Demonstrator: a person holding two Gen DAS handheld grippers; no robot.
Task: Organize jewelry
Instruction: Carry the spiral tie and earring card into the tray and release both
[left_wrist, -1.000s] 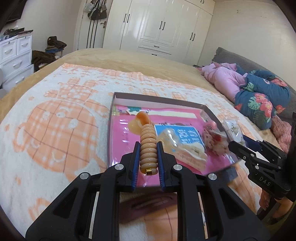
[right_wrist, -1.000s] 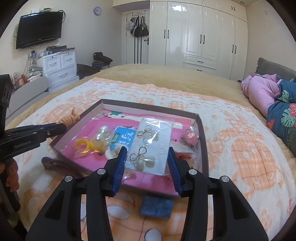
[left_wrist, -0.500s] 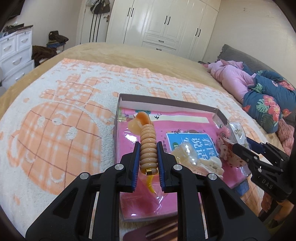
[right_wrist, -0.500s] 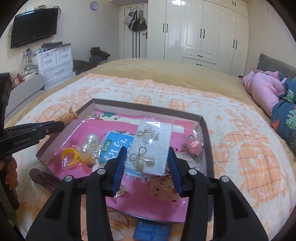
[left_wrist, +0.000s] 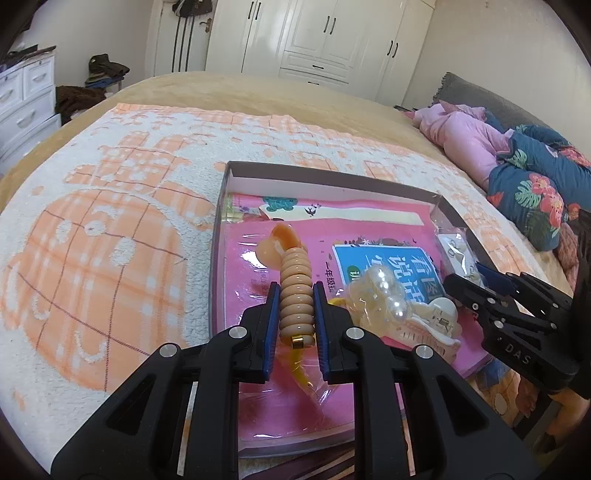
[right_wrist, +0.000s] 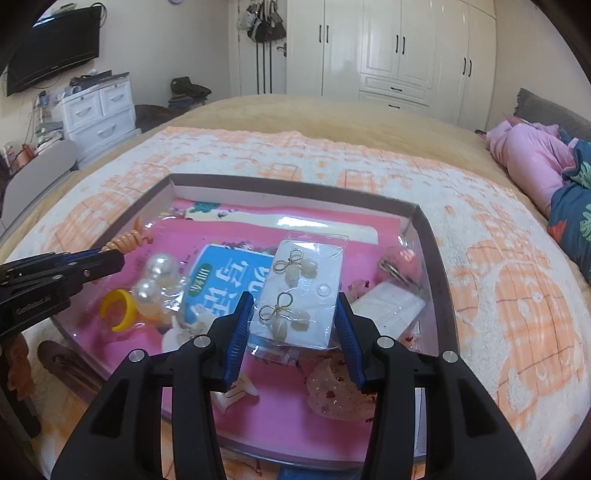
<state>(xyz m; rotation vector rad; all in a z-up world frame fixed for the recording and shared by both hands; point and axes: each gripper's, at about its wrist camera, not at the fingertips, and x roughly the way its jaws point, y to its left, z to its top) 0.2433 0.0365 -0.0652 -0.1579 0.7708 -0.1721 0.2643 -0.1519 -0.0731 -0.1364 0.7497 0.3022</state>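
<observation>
My left gripper (left_wrist: 295, 302) is shut on a ribbed peach hair clip (left_wrist: 295, 288) and holds it over the left part of the pink-lined tray (left_wrist: 332, 177). The clip also shows in the right wrist view (right_wrist: 127, 240). My right gripper (right_wrist: 291, 317) is shut on a clear bag with a white earring card (right_wrist: 301, 295) and holds it over the tray's (right_wrist: 295, 186) middle. The tray holds a pearl hair piece (right_wrist: 155, 273), a yellow ring (right_wrist: 118, 310), a cream claw clip (left_wrist: 432, 325) and a pink charm (right_wrist: 402, 264).
The tray lies on an orange and white blanket (left_wrist: 110, 240) on a bed. A dark brown clip (right_wrist: 70, 363) lies on the blanket by the tray's near left corner. Pink and floral bedding (left_wrist: 517, 166) is piled at the right. White drawers (right_wrist: 99, 110) stand beyond the bed's left side.
Both grippers have moved forward over the tray with their loads still held. The tray now looks larger and closer in both views.
</observation>
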